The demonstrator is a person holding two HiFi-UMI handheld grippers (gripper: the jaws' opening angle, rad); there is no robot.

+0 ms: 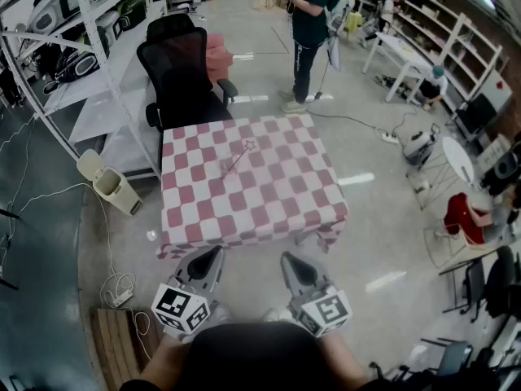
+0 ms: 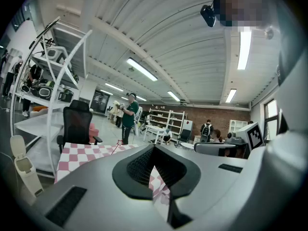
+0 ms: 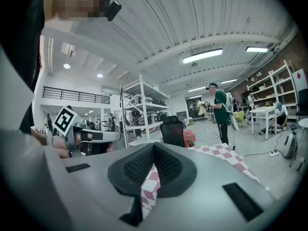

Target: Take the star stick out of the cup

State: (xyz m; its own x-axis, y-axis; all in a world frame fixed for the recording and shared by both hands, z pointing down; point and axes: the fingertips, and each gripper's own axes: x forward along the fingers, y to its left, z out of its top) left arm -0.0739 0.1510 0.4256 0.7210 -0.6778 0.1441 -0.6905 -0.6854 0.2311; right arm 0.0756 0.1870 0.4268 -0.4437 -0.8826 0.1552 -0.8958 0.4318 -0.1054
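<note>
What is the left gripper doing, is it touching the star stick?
Apart. In the head view the left gripper hangs short of the table, and the star stick stands far off mid-table.

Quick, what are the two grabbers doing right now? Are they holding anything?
Left gripper: closed, holding nothing.
Right gripper: closed, holding nothing.

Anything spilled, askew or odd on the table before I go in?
Nothing stands out. The star stick leans in its cup near the middle of the checkered table, nothing spilled. The left gripper and right gripper are shut, empty, short of the table.
</note>
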